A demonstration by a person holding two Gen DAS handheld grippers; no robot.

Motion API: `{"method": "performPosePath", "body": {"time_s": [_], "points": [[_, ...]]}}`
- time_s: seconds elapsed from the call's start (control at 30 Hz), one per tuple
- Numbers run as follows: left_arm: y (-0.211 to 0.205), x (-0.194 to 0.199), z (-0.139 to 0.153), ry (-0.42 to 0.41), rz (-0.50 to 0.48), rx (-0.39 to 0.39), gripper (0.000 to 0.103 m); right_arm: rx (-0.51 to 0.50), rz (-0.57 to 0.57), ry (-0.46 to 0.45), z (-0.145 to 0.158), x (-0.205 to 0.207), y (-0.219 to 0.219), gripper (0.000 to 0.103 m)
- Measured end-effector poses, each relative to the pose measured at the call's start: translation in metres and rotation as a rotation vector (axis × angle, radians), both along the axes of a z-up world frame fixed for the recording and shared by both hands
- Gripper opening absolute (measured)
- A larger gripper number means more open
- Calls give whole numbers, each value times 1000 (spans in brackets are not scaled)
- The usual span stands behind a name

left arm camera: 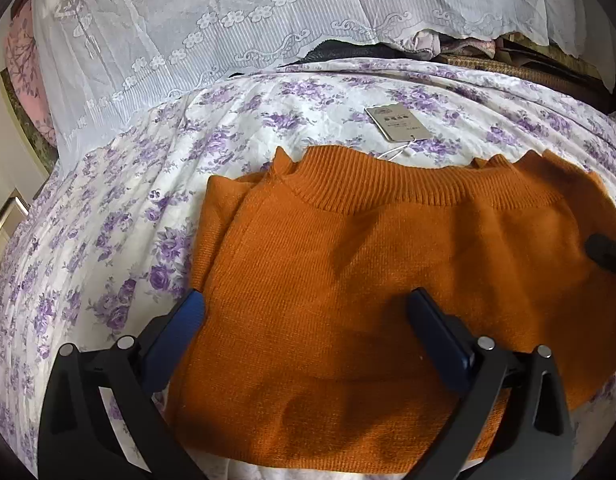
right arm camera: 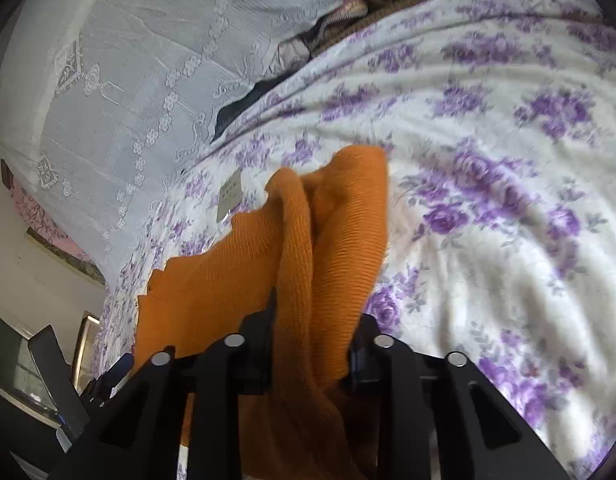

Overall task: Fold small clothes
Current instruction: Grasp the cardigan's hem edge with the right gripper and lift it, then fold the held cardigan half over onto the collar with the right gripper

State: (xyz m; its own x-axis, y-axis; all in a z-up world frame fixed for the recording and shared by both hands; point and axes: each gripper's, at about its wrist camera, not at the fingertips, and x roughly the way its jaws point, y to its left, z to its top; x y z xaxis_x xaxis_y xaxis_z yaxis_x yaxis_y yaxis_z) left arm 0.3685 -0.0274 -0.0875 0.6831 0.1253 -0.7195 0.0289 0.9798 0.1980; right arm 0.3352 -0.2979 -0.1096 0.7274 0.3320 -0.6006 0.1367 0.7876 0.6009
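Observation:
An orange knit sweater (left arm camera: 368, 280) lies on the floral bedspread (left arm camera: 108, 220), ribbed collar toward the far side, its left side folded in. A paper tag (left arm camera: 396, 122) on a string lies just beyond the collar. My left gripper (left arm camera: 304, 320) is open, its blue fingers spread over the sweater's left part, holding nothing. My right gripper (right arm camera: 312, 344) is shut on a bunched fold of the sweater (right arm camera: 340, 232) and holds it lifted off the bed. The right gripper's finger shows at the sweater's right edge in the left wrist view (left arm camera: 608, 256).
A white lace cloth (left arm camera: 188, 32) covers a pile at the head of the bed. Dark and pink items (left arm camera: 448, 46) peek out under its edge. The purple floral bedspread (right arm camera: 508, 200) stretches to the right of the sweater. Furniture (right arm camera: 48, 360) stands off the bed's left side.

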Motion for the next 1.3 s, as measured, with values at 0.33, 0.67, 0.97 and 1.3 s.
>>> {"method": "performPosePath", "body": {"time_s": [0.33, 0.67, 0.97, 1.3], "points": [[6, 6, 9, 10, -19, -68, 99, -142, 26, -98, 53, -11, 42, 23], [-13, 43, 43, -24, -50, -97, 99, -251, 59, -137, 76, -15, 81, 23], [-7, 60, 38, -22, -79, -111, 99, -259, 139, -148, 82, -10, 118, 22], [32, 73, 39, -27, -10, -180, 99, -290, 194, -140, 84, -4, 157, 22]]}}
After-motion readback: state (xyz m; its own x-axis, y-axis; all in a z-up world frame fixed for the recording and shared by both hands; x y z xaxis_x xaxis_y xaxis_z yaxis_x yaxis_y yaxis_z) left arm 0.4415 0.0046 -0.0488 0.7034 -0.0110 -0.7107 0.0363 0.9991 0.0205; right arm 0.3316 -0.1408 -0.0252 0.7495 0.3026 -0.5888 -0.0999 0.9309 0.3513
